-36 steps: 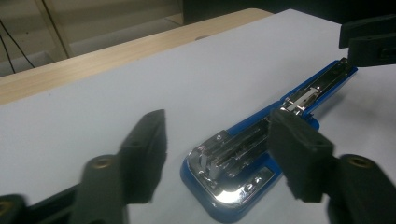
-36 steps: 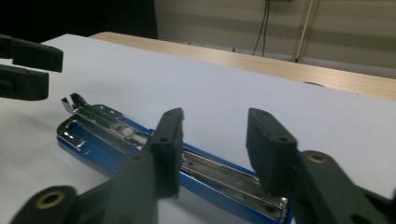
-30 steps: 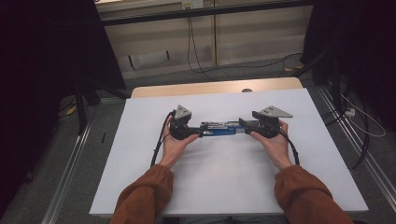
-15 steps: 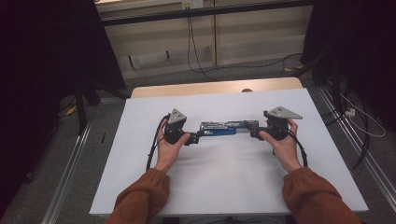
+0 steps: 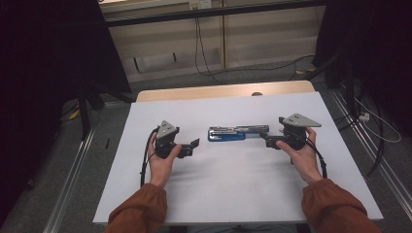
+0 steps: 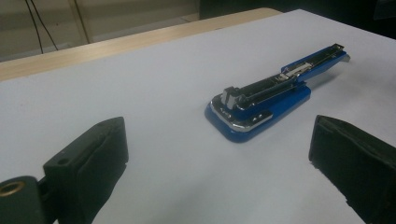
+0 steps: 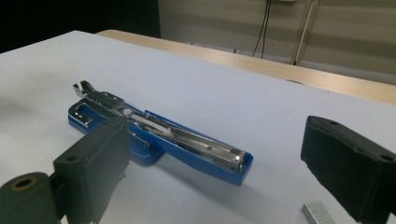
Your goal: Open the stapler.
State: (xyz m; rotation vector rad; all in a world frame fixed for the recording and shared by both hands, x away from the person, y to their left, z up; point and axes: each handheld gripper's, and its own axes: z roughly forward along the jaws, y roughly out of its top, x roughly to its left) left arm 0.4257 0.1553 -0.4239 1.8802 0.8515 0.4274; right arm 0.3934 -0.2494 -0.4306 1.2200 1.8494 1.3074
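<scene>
A blue stapler [image 5: 238, 133] lies opened out flat on the white table [image 5: 218, 189], its metal staple channel facing up [image 7: 159, 135]. My left gripper [image 5: 192, 147] sits a short way off its left end, open. Its jaws have just been opening, and in the left gripper view [image 6: 219, 158] nothing is between them; the stapler [image 6: 261, 100] lies ahead. My right gripper [image 5: 265, 139] is close to the right end, apart from it and open. Its jaws have also just been opening, and in the right gripper view [image 7: 217, 144] they stand on either side of the stapler's near end without touching it.
A short strip of staples [image 7: 319, 212] lies on the table by my right gripper's jaw. A wooden strip [image 5: 218, 91] runs along the table's far edge. Cables [image 5: 374, 141] trail on the floor at the right. A dark stand [image 5: 85, 104] stands to the left.
Both grippers were at the stapler's ends a second ago. The left one has drawn back to the left, the right one slightly to the right. The stapler stays on the table.
</scene>
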